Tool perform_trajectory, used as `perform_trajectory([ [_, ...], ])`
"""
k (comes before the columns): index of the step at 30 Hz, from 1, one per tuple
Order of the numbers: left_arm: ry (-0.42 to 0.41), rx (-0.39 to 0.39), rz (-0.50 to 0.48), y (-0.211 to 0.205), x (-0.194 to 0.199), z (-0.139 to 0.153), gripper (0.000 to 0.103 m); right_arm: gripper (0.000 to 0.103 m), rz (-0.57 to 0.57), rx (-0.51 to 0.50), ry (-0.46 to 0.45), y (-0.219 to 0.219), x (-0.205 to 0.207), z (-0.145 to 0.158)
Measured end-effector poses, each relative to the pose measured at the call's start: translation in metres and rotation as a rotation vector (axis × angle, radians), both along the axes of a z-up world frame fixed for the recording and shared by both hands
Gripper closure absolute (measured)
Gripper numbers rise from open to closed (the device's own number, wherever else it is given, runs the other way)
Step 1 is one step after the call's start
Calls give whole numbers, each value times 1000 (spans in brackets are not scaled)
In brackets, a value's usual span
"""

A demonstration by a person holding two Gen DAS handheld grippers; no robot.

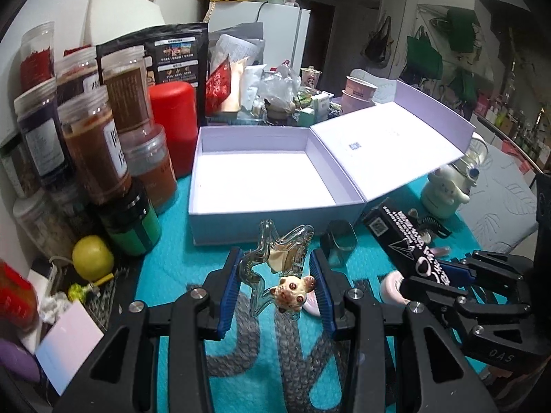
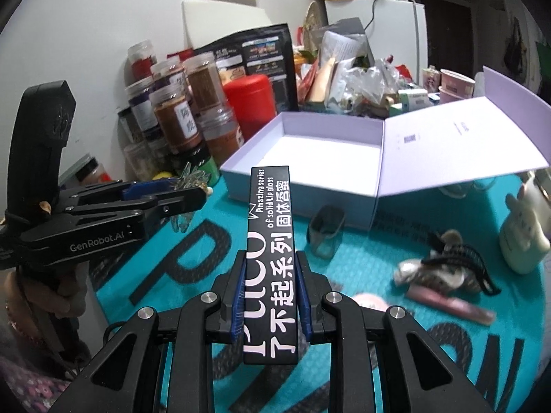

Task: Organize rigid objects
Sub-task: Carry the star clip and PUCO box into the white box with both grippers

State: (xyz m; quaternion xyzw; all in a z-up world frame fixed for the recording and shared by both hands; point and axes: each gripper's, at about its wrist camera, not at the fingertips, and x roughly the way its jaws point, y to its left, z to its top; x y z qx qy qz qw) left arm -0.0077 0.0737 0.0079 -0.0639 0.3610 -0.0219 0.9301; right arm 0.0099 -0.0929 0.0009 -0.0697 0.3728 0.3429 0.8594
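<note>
My left gripper (image 1: 275, 275) is shut on a clear star-shaped hair clip with a small bear charm (image 1: 292, 292), held above the teal mat. My right gripper (image 2: 272, 285) is shut on a long black lip gloss box (image 2: 272, 241) with white lettering, pointing toward the box; it also shows in the left wrist view (image 1: 406, 241). An open, empty lavender box (image 1: 261, 179) stands ahead, its lid (image 1: 389, 144) flipped to the right; in the right wrist view the box (image 2: 310, 172) is just beyond the black box's tip.
Spice jars (image 1: 93, 144) and a red canister (image 1: 175, 120) crowd the left. A dark clear cup (image 2: 325, 234), a hair claw with a plush (image 2: 447, 265), a pink tube (image 2: 451, 304), a pink disc (image 2: 368, 301) and a cream figurine bottle (image 2: 523, 237) lie on the mat.
</note>
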Motion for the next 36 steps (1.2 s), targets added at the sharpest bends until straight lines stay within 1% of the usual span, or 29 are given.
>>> perform_trajectory([
  [7,-14,21,17,8,20,8,64,78,23,-4,-16,7,19,8],
  [12,-30,33,12,12,34,15,64,78,34,9,-11,11,36,11],
  [20,-53,42,4,13,60,26,64,78,33,6,-31,17,60,19],
  [25,-53,42,-5,15,81,28,64,78,28,-11,-51,22,77,22],
  [30,-57,46,-22,16,100,29,64,78,22,-13,-46,27,96,22],
  [36,-68,33,-25,20,125,29,64,78,15,-26,-39,32,119,19],
])
